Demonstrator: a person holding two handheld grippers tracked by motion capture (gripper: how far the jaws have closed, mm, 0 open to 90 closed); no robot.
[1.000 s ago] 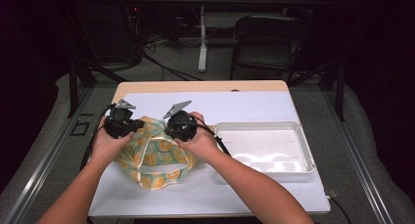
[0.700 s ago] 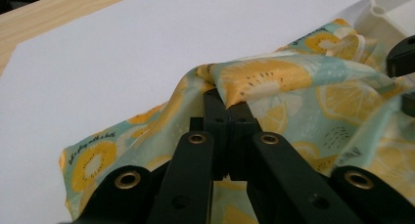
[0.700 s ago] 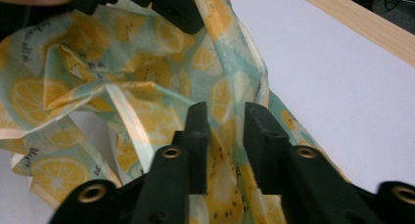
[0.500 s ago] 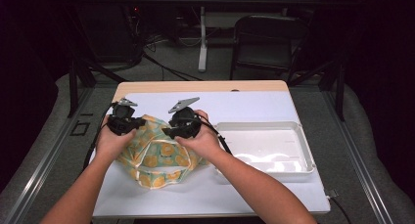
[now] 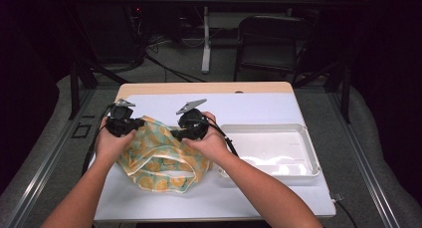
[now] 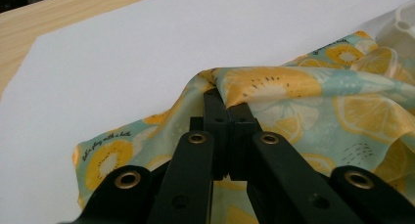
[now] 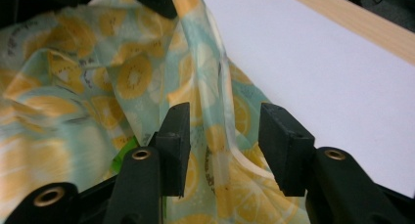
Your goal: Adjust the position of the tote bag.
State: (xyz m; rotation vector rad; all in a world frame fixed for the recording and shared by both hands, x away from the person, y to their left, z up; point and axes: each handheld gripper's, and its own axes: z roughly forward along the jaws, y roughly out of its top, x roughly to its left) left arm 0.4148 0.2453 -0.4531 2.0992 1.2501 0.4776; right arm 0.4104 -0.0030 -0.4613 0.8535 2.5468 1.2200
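Note:
A cloth bag (image 5: 159,161) printed with yellow lemon slices on pale teal lies crumpled on the white table mat (image 5: 249,108). My left gripper (image 5: 133,123) is at the bag's far left corner. Its jaws (image 6: 226,99) are shut on a fold of the fabric (image 6: 313,101). My right gripper (image 5: 175,135) hovers over the bag's far right side. Its jaws have just been opening and now stand apart (image 7: 225,121). A seam of the cloth (image 7: 98,87) runs between them, and neither pad presses on it.
A shallow white tray (image 5: 308,153) sits to the right of the bag, close to my right forearm. The table's wooden far edge (image 5: 209,88) borders the mat. A dark chair (image 5: 271,39) and cables stand on the floor behind.
The right gripper's jaws have parted and let go of the cloth, which has slumped lower on the mat. The left gripper keeps its grip in the same place.

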